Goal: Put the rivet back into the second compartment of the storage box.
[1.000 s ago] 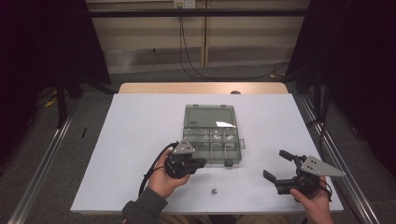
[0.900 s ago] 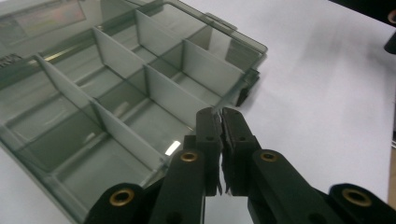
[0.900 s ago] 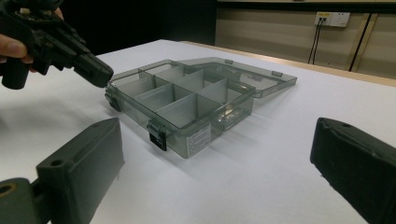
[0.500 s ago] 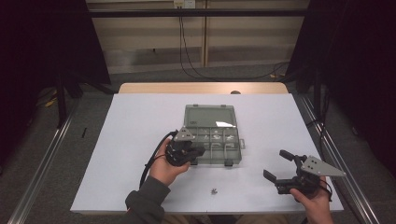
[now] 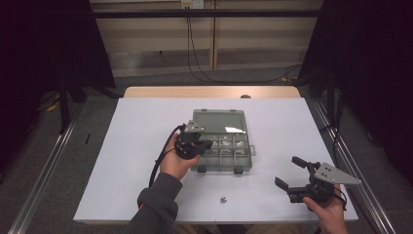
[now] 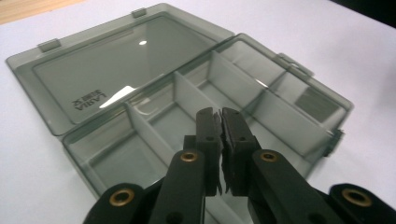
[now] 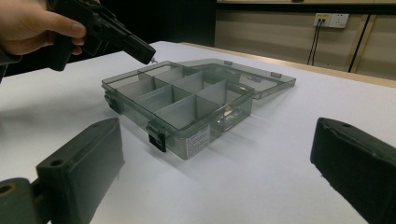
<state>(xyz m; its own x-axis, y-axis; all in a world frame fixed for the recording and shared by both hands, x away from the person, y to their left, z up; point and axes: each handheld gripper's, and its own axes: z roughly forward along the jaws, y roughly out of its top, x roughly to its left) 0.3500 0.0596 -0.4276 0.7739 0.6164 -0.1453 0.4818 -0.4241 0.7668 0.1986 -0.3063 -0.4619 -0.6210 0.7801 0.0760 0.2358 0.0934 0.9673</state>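
Small part carried over an open box

Left gripper [image 5: 202, 145], jaws pinched on a tiny part (likely a screw), hangs above the box [image 5: 221, 141] at mid-table; next, release into 1 compartment. More screws [image 5: 223, 199] lie nearer; right gripper [image 5: 291, 172] waits, jaws apart.

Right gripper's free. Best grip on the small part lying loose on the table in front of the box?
Judgement: take the small part from straight above, open right gripper straddling it across its narrow width. It lies flat on the white table, clear of the compartment box, so no side offers an edge. Its shape is too small to tell.
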